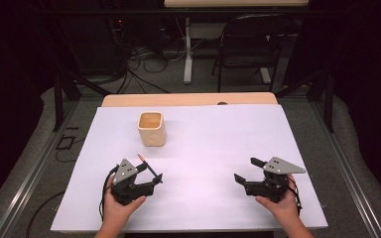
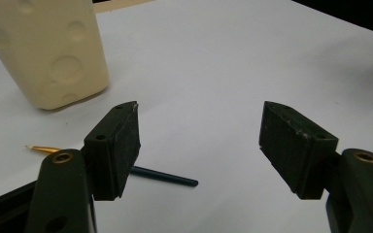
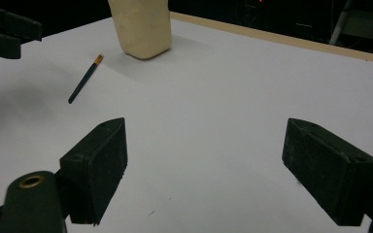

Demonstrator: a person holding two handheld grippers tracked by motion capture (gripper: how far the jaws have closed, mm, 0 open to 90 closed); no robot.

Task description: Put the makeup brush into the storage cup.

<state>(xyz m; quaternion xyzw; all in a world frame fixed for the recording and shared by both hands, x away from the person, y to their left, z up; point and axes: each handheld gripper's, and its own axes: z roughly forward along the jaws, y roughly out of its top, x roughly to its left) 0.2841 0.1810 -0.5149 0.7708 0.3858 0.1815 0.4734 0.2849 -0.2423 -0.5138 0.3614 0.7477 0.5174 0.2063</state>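
Pencil (image 2: 162, 176) lies flat on the white surface (image 1: 218, 148) just beside the gaping, empty left tongs (image 1: 151, 179), near the cream cup (image 1: 152, 128). It looks thin enough to roll or skid away if pinched off-centre. The right tongs (image 1: 247, 174) gape empty too, well apart.

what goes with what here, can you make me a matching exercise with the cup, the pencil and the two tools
Column one:
1. cream square ceramic cup
2. thin dark blue pencil with a gold tip
3. left tool
4. right tool

Column two:
a. lying flat on the white table cover, just by the left tool
b. held open at the table's right side, nothing between its jaws
c. standing upright toward the far side of the table
d. held open right beside the pencil

Pairs: 1-c, 2-a, 3-d, 4-b
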